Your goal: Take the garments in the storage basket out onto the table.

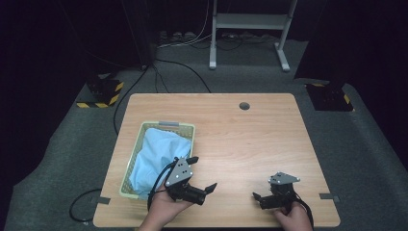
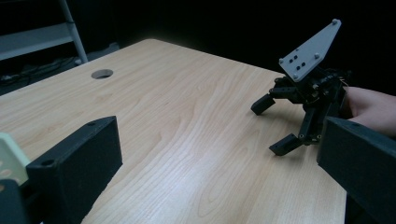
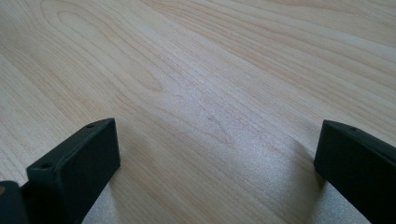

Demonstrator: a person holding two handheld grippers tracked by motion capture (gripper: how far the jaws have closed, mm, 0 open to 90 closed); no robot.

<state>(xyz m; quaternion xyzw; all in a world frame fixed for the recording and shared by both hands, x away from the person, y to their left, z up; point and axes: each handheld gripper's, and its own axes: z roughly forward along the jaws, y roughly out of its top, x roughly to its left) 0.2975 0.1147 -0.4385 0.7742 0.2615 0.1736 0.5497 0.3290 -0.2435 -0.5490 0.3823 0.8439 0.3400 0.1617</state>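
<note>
Plainly, cloth point(image 1: 156, 154) carries no lettering.

No text, label, brand or number can be read anywhere: the wooden table point(image 1: 250, 144), the green basket point(image 1: 144, 130) and both grippers' grey plates carry no legible marking.

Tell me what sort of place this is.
Probably a lab or studio set up for recording handling tasks: a lone wooden table on grey carpet, dark curtains all round, cables trailing across the floor, and hazard-striped stand bases beside the table.
</note>
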